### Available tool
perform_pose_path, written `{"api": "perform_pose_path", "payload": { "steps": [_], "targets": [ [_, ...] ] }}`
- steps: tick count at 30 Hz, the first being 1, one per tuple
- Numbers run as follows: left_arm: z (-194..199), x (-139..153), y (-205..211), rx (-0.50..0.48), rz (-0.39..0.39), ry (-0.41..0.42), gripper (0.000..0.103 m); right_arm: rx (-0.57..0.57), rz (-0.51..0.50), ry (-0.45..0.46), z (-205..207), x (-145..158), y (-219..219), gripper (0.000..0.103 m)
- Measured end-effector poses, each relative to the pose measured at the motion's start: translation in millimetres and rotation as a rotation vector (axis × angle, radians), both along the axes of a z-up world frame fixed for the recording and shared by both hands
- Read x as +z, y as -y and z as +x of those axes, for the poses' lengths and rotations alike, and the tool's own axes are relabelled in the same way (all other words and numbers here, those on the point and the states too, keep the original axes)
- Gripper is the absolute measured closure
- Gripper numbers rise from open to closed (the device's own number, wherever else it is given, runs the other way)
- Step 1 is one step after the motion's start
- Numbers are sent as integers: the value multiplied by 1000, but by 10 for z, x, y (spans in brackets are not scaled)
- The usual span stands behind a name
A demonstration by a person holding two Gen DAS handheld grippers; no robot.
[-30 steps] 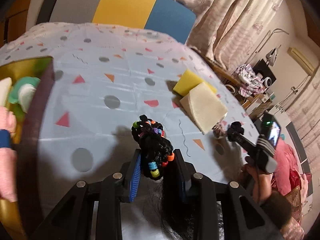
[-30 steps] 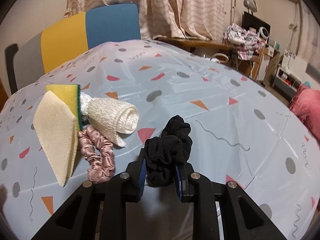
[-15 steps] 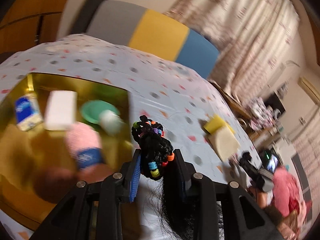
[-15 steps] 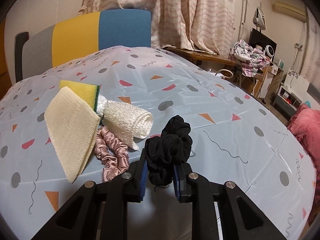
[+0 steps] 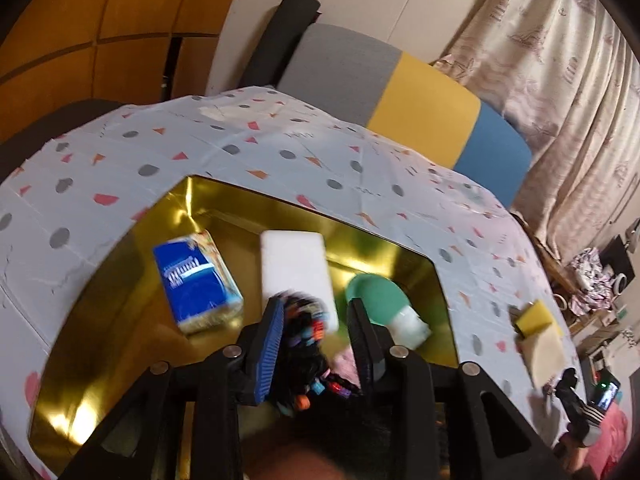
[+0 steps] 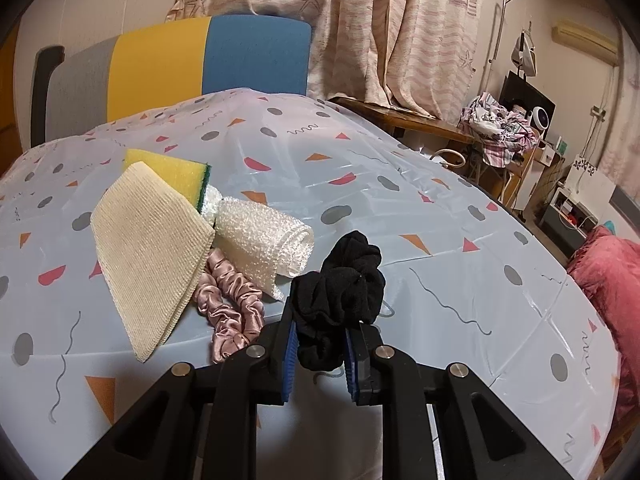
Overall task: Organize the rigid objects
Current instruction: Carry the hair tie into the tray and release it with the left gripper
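On the table (image 6: 400, 200): two sponges (image 6: 168, 168), one pink scrunchie (image 6: 232, 308).

Counter (image 6: 400, 208) with patterned cloth, on it gold box (image 5: 224, 208), yellow sponge (image 6: 168, 170), beige cloth (image 6: 148, 240), white roll (image 6: 260, 240), pink scrunchie (image 6: 230, 300)

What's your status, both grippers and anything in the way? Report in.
Left gripper open over gold box, beaded hairpiece loose between jaws. Right gripper shut on black scrunchie above table. Nothing blocking.

gold tray (image 5: 208, 200): glossy foil | tablecloth (image 6: 360, 152): shiny plastic | scrunchie (image 6: 234, 308): satin
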State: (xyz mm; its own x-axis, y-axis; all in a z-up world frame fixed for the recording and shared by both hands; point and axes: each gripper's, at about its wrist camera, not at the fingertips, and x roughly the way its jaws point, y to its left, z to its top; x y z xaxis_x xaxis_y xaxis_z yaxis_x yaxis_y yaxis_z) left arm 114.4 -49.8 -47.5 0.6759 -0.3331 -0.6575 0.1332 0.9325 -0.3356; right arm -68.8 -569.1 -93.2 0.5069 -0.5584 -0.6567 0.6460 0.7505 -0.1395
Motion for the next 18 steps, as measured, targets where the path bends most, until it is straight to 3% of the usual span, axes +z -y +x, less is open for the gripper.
{"api": "perform_pose_path", "payload": {
  "steps": [4,13,18],
  "targets": [
    [-81,44,4,-1,21,27,57,1,-7,-10,13,-7,-15,83],
    [-495,11,147,-103,-18,20,56,23,-29,-9,-9,33,-97,83],
    [-682,-31,294,-189,12,17,56,81,-46,-14,-25,96,-260,83]
  ]
}}
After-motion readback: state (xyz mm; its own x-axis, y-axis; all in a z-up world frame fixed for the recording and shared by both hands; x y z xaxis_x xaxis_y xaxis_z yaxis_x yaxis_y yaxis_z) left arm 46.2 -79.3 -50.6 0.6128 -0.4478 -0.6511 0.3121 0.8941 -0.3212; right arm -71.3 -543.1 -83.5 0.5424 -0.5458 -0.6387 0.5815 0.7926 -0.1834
